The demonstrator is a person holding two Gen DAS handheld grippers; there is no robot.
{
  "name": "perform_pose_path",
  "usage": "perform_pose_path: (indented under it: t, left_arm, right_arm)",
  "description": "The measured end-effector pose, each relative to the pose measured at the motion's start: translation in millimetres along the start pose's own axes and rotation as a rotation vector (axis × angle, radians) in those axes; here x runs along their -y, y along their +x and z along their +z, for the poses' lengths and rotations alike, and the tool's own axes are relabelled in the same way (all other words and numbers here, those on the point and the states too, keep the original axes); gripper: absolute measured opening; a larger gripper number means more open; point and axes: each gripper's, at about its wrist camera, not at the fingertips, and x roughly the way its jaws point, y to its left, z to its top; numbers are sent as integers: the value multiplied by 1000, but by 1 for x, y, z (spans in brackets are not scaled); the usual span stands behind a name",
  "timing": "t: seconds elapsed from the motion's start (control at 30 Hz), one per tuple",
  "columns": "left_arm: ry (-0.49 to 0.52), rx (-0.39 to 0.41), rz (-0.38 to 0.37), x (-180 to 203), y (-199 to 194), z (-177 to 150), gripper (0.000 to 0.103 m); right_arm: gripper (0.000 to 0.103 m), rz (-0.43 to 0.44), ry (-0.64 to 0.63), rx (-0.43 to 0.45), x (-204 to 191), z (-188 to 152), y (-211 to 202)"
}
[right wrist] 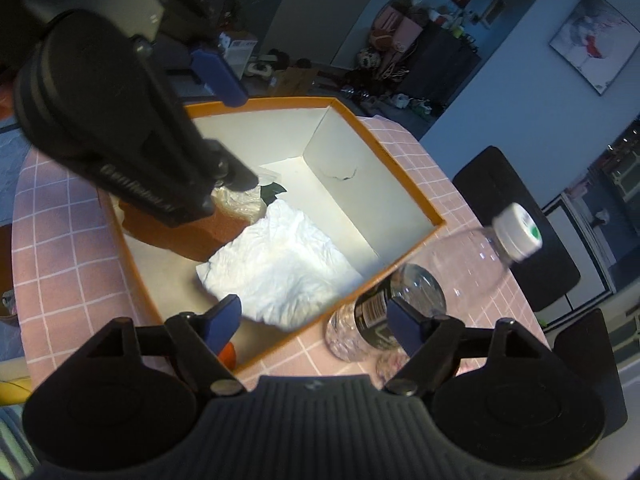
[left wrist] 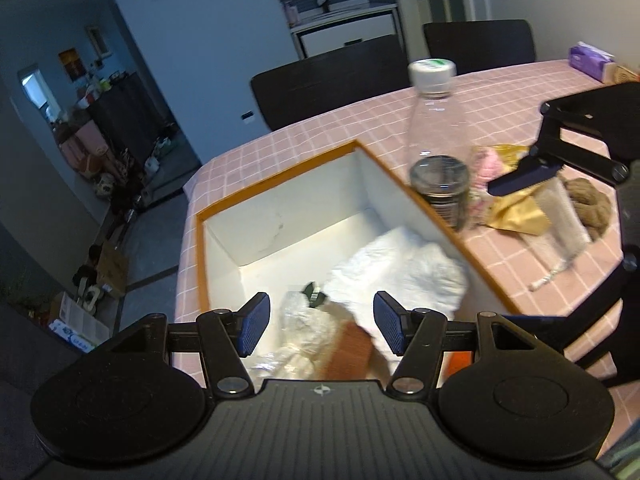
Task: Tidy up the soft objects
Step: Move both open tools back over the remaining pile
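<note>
Inside orange-rimmed white box [left wrist: 280, 168]: crumpled white cloth [right wrist: 280, 272], crinkly plastic bag [left wrist: 304, 320]; left hand-held gripper [left wrist: 320, 322] and right hand-held gripper [right wrist: 316, 322] both released, holding nothing.

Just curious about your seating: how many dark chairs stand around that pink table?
2 show clearly from the left wrist: one chair behind the bottle, another chair further right. Others may be hidden.

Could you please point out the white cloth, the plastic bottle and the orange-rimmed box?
white cloth [right wrist: 280, 268]: right wrist view, its crumpled middle.
plastic bottle [left wrist: 436, 120]: left wrist view, its clear body.
orange-rimmed box [right wrist: 384, 160]: right wrist view, its rim.

Orange-rimmed box [left wrist: 280, 168], pink checked tablecloth [left wrist: 500, 96], seemingly white cloth [right wrist: 280, 264]
</note>
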Motion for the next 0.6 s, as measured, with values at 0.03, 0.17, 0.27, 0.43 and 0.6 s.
perform_pose_path:
  t: [0.03, 0.17, 0.27, 0.43, 0.6]
  left_arm:
    - [8, 8, -7, 5, -3, -1, 70]
    - [37, 38, -44, 27, -15, -5, 70]
    - [40, 69, -84, 44, -22, -5, 70]
    - [43, 120, -150, 74, -26, -7, 70]
    - [38, 172, -186, 103, -24, -5, 70]
  right_arm:
    - [79, -4, 9, 4, 1, -3, -4]
    - [80, -19, 57, 14, 9, -19, -17]
    - [80, -27, 117, 17, 17, -39, -31]
    - [81, -40, 237, 6, 34, -80, -50]
    - [81, -81, 312, -41, 51, -122, -58]
